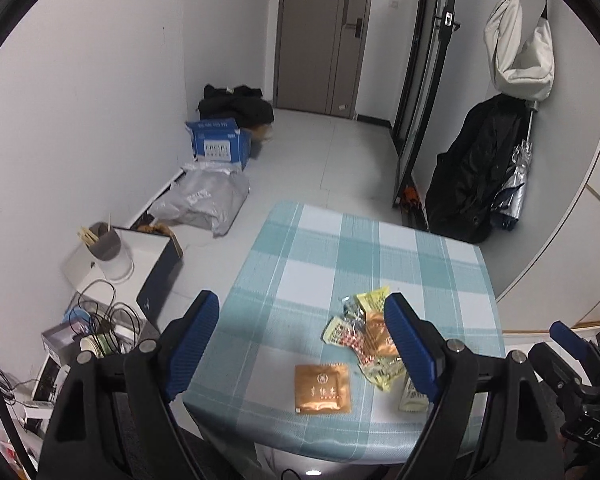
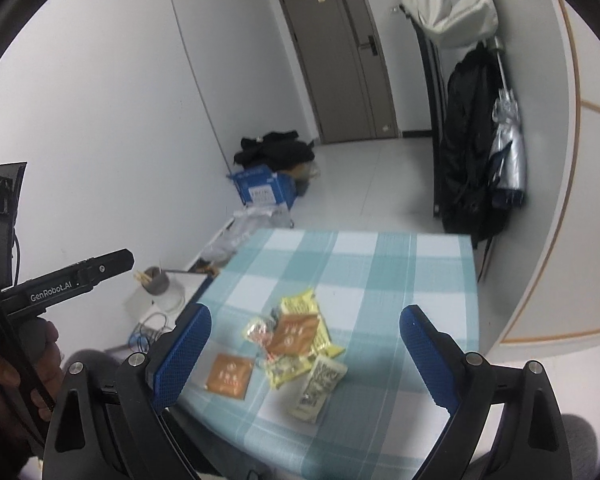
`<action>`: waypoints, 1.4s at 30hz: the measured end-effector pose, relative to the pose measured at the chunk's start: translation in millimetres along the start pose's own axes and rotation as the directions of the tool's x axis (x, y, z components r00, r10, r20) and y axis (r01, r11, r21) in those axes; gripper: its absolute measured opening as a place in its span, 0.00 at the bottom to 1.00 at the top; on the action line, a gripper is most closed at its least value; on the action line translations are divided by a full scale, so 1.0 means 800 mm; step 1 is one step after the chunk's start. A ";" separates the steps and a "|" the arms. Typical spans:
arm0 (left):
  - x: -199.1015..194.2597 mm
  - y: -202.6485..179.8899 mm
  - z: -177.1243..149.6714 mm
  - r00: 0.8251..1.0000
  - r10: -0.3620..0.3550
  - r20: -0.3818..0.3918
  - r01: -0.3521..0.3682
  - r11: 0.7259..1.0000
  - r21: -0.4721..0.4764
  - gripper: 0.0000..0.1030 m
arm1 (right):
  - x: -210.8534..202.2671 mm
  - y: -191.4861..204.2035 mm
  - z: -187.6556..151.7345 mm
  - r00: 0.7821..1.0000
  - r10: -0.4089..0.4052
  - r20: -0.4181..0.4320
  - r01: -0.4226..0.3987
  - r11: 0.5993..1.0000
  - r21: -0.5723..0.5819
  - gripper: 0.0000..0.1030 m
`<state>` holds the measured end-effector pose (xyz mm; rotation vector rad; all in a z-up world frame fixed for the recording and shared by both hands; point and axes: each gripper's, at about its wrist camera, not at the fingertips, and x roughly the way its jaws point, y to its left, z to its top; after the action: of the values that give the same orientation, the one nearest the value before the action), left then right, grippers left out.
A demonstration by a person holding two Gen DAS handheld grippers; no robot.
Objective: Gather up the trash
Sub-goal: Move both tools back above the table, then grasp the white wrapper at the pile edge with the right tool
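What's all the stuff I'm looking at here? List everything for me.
table: one, teal-and-white check cloth, centre
orange sachet: one, lying apart at the table's near edge
wrapper pile: several, yellow, orange and clear, mid-table
pale packet: one, cream, beside the pile
blue box: one, on the floor by the wall
grey bag: one, on the floor
door: one, grey-brown, far end
white bags: two, hanging on the wall
black coat: one, hanging below them
left gripper: blue pads, open
right gripper: blue pads, open

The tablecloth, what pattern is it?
The tablecloth has teal and white checks, like plaid. It shows best in the right wrist view.
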<state>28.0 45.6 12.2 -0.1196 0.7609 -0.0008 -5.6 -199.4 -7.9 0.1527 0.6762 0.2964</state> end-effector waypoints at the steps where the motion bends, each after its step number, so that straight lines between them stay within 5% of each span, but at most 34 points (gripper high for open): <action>1: 0.000 0.001 -0.002 1.000 -0.003 -0.002 0.003 1.000 0.001 0.80 | 0.003 -0.002 -0.003 1.000 -0.002 -0.009 0.002 1.000 0.002 0.93; 15: 0.022 0.001 -0.017 1.000 -0.017 -0.025 0.017 0.999 0.035 0.80 | 0.038 -0.033 -0.026 0.982 -0.024 -0.186 0.025 1.000 0.003 0.93; 25: 0.040 0.028 -0.028 0.996 -0.017 -0.085 0.016 1.000 -0.009 0.80 | 0.137 -0.046 -0.073 0.890 -0.029 -0.455 0.039 0.999 0.012 0.91; 36: 0.059 0.056 -0.041 0.982 -0.027 -0.189 0.019 0.999 -0.043 0.80 | 0.180 -0.028 -0.071 0.885 -0.043 -0.464 0.026 0.999 -0.044 0.78; 42: 0.063 0.061 -0.044 0.973 -0.040 -0.227 0.027 0.998 -0.059 0.80 | 0.192 -0.010 -0.073 0.881 -0.072 -0.468 0.010 0.991 -0.135 0.55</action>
<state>38.2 88.3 -52.6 -0.1879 0.9887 -0.0259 72.4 -155.3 -146.0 -0.0633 1.1419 0.3391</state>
